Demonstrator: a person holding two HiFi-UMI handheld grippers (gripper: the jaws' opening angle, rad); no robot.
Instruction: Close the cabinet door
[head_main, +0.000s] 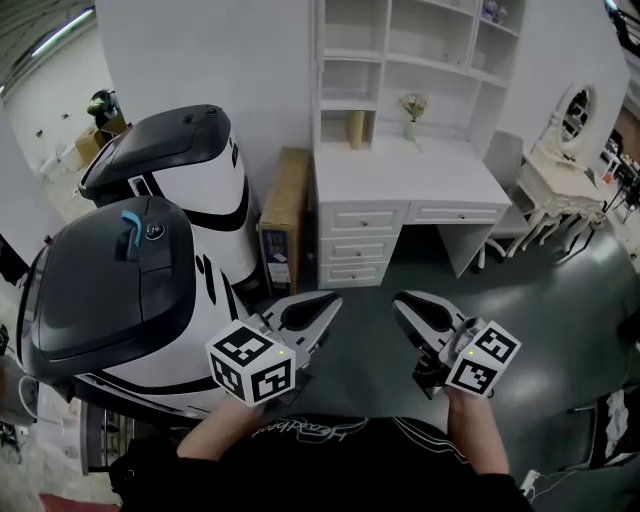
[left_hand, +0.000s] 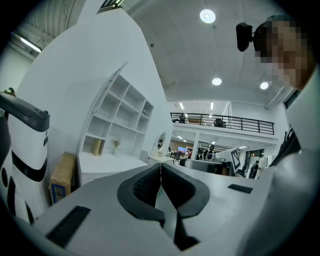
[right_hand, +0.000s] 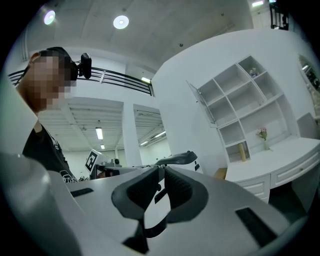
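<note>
Left gripper (head_main: 334, 299) and right gripper (head_main: 398, 297), closed empty, hang well before the cabinet door (right_hand: 202, 103).

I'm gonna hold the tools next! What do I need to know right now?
Tools: the left tool and the right tool are both shut, empty and pointing level.
Things: the cabinet door stands swung open at the upper left of the shelf unit above the white desk. It is some way ahead, and neither tool is near it.
Done: nothing yet.
Left: walk up and push the door shut.
</note>
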